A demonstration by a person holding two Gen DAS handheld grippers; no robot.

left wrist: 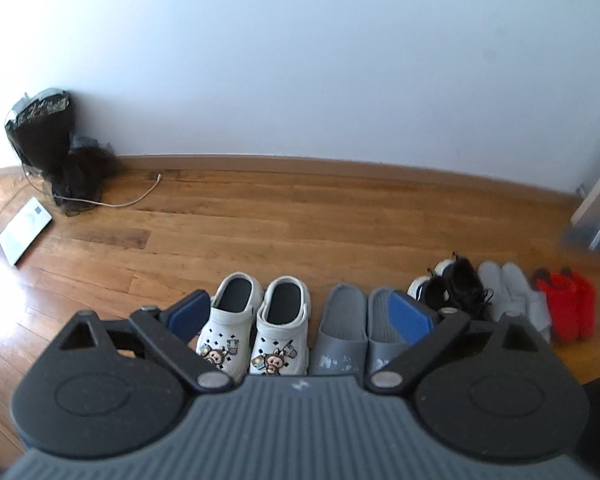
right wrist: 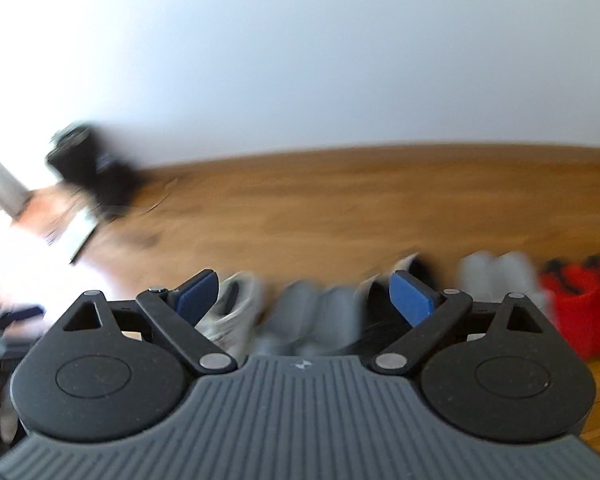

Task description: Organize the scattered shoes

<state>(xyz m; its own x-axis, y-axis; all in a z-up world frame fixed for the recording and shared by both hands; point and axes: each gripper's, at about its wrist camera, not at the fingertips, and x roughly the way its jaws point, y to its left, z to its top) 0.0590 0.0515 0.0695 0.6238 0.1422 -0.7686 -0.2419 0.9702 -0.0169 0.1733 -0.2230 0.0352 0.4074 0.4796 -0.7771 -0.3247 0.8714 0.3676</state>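
Both grippers, left (left wrist: 300,314) and right (right wrist: 304,296), hung spread and empty; rubbery white clogs (left wrist: 256,320) lay parallel, heels toward wall.

Wooden floor (left wrist: 340,216) meeting a white wall. Lower frame, left to right: white clogs (left wrist: 256,320), grey slippers (left wrist: 352,332), black sneakers (left wrist: 452,288), grey shoes (left wrist: 512,296), red shoes (left wrist: 568,308). Left edge: black bag (left wrist: 48,140), white cable (left wrist: 132,200), flat scale (left wrist: 24,232).

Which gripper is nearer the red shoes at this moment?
Probably right. The right gripper views the red shoes large, just off its right side. The left gripper sits over the clogs, with red shoes smaller and farther right.
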